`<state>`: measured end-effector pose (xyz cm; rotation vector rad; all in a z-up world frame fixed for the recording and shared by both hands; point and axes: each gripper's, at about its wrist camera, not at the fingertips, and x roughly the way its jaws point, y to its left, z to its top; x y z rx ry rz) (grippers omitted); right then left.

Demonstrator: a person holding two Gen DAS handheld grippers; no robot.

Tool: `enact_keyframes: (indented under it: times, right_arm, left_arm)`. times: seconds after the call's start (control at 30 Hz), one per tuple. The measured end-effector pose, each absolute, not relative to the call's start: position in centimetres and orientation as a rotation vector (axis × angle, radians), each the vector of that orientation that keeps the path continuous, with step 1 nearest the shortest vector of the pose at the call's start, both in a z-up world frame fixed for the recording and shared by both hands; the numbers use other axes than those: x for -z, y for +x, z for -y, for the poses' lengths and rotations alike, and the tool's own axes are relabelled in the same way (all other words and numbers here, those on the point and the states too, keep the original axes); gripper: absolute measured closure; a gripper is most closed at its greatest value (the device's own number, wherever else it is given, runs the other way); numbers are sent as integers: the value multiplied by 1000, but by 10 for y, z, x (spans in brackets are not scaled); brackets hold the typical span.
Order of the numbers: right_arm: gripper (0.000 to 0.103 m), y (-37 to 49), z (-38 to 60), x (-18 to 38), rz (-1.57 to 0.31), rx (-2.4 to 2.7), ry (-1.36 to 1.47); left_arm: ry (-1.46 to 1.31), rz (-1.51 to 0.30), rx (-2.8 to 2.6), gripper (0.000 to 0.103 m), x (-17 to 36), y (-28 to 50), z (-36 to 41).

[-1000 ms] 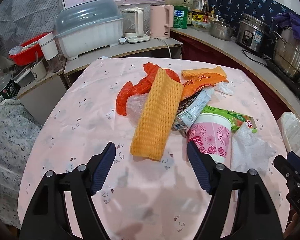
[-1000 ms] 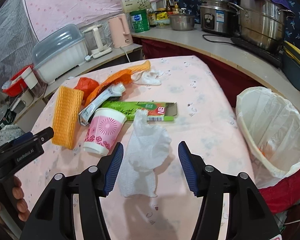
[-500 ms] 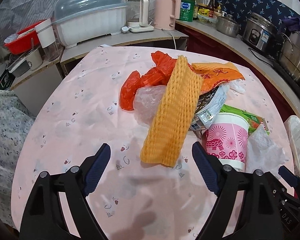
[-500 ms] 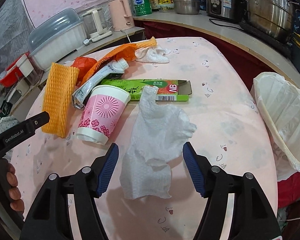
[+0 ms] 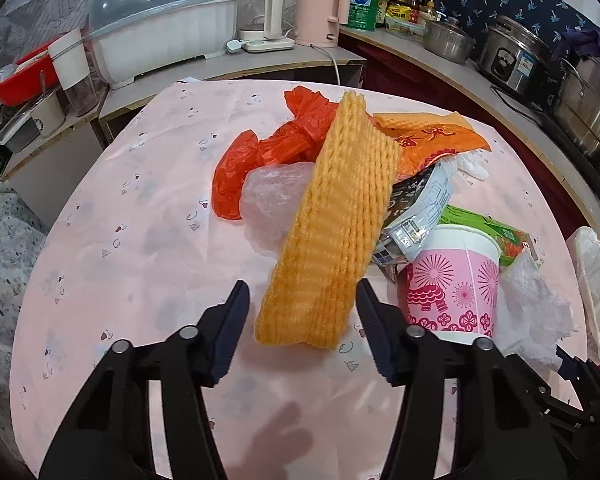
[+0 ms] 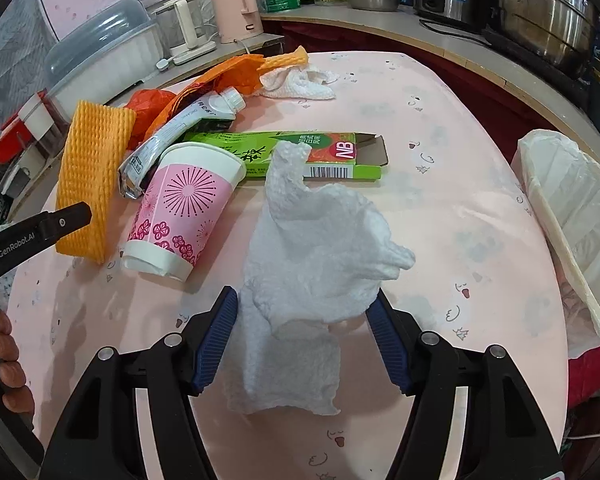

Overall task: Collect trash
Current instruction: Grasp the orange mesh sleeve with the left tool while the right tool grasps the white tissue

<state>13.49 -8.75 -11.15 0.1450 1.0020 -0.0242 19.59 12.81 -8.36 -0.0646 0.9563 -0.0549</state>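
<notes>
Left wrist view: left gripper (image 5: pixel 302 312) low over the pink tablecloth (image 5: pixel 140 248), jaws just closing in, near end of the yellow foam net (image 5: pixel 332 232) between them. Pads not yet pressing on it; a gap shows on each side. The net lies lengthwise away from the camera, its far end resting on the red plastic bag (image 5: pixel 276 148) and a clear bag (image 5: pixel 276 200). To its right: orange wrapper (image 5: pixel 432 140), crushed silver pouch (image 5: pixel 420 216), pink paper cup (image 5: pixel 456 280) on its side, green carton (image 5: pixel 496 232) behind the cup, white tissue (image 5: pixel 532 304) at far right.

Right wrist view: right gripper (image 6: pixel 304 328) pointing down at the white tissue (image 6: pixel 312 264), jaws spread, closing a little. The crumpled tissue sits between the blue pads, its edges at both pads; whether they squeeze it I cannot tell. Green carton (image 6: pixel 292 152) lies beyond, partly under the tissue's tip. Pink cup (image 6: pixel 180 208) to the left, yellow net (image 6: pixel 88 176) beyond it. White-lined trash bin (image 6: pixel 572 216) at the table's right edge. Person's fingers (image 6: pixel 8 356) at lower left.
</notes>
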Motion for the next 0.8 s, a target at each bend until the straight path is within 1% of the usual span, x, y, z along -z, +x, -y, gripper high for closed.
enact_keyframes:
  times: [0.03,0.07,0.1,0.13,0.17,0.2,0.23,0.33,0.53,0.8]
  right_arm:
    - [47,135,87,112,-1004,23,144]
    - [50,135,87,113,-1008,18,144]
    - [57,135,87,114,-1014,12,146]
    - [65,135,86,115,-1017,7,147]
    - [67,135,86,116,-1019,2,148]
    - [71,134,86,115,-1019,0,148]
    - [77,133,85,115,-1018,-4,149]
    - [90,131,86,112,-1012,-14,160]
    - [96,121,91,98,-971,-25,174]
    - [96,109,104,68,-889,-16,202]
  left_arm:
    - [-68,-962,61,68,84,196,-128]
    - [-70,-967,67,72,84,195,-128]
    - [-73,-970,68,80,84,195,-128]
    - [-77,-971,71,86,84,194,-127]
    - [-81,-971,75,89,83,192,-127]
    - [-82,-967,75,92,82,191,-127]
    - [-78,-962,76,93,80,188,-125]
    - [-70,-945,75,93,73,181,-121]
    - [-57,-909,88,93,55,165,-112]
    - [-36,-867,132,93,31,142,-92]
